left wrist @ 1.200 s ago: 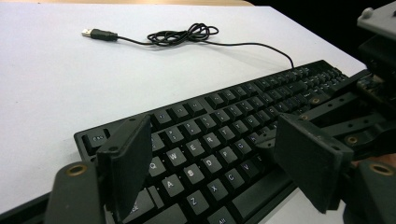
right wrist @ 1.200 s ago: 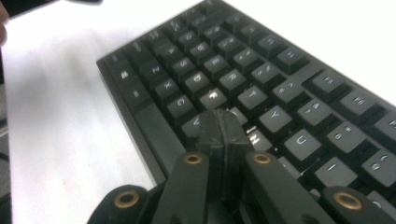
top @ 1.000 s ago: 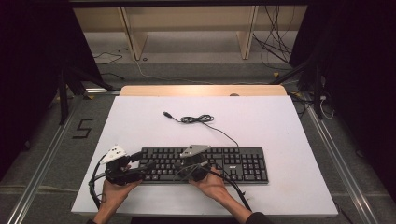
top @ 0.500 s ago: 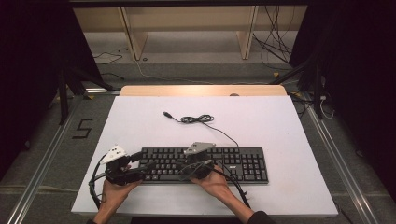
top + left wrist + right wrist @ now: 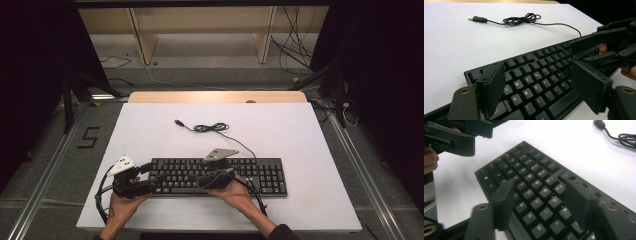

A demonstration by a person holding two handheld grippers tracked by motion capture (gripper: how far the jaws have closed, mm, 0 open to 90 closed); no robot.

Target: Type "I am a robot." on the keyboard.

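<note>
A black keyboard (image 5: 260, 175) lies near the front of the white table (image 5: 300, 130), and its thin cable (image 5: 210, 128) runs back to a coil and a USB plug (image 5: 177, 122). My left gripper (image 5: 157, 179) sits at the keyboard's left end, and in the left gripper view (image 5: 537, 72) its jaws stand open over the letter keys (image 5: 529, 80). My right gripper (image 5: 202, 178) hovers over the middle of the keyboard. Its jaws have just been opening and in the right gripper view (image 5: 540, 187) stand open above the keys (image 5: 534, 192), holding nothing.
The cable coil (image 5: 524, 18) and plug (image 5: 475, 18) lie on bare white table behind the keyboard. A wooden strip (image 5: 217, 97) edges the table's far side, with floor rails and loose cables beyond. Each gripper's view shows the other gripper (image 5: 604, 45) (image 5: 459, 132) close by.
The right gripper has shifted slightly over the keyboard's middle and its outline looks longer. The left hand, keyboard and cable have not moved.
</note>
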